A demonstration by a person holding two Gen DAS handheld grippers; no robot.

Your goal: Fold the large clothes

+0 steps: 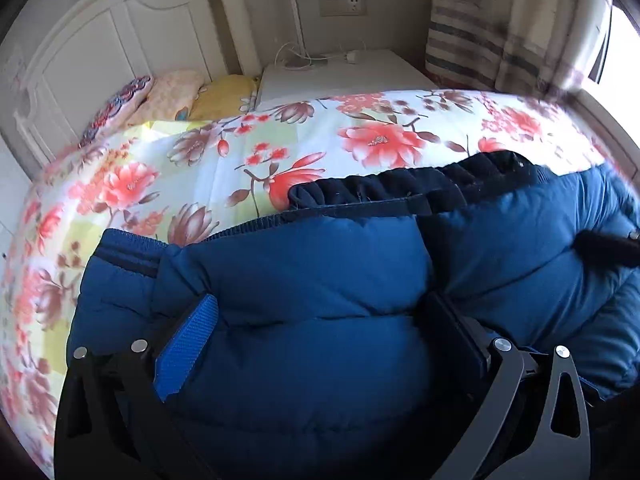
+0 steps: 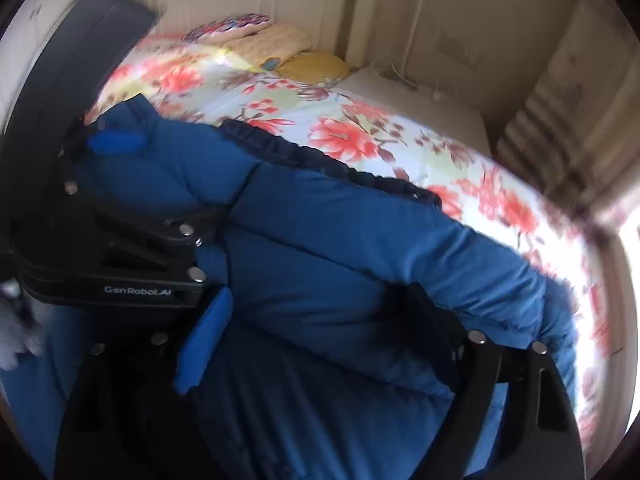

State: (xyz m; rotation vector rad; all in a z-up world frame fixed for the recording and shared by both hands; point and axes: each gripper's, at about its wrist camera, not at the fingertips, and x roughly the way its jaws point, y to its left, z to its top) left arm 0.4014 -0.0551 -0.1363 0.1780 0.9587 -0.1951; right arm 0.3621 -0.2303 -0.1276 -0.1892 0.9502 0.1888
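Observation:
A blue puffer jacket (image 1: 312,280) with a dark ribbed hem (image 1: 400,190) lies on a floral bedspread (image 1: 240,152). My left gripper (image 1: 324,320) has its jaws spread wide, with a thick bulge of the jacket between its fingers (image 1: 188,344). My right gripper (image 2: 320,332) is also spread wide around the jacket (image 2: 340,240), and its blue pad (image 2: 204,340) presses into the padding. The left gripper's body (image 2: 120,256) shows at the left of the right wrist view. A dark part of the right gripper (image 1: 608,246) shows at the right edge of the left wrist view.
Pillows (image 1: 168,96) lie against a white headboard (image 1: 104,48). A white nightstand (image 1: 340,76) with a charger cable stands beside the bed, under a wall socket (image 1: 342,5). Striped curtains (image 1: 500,32) hang at the right by a bright window.

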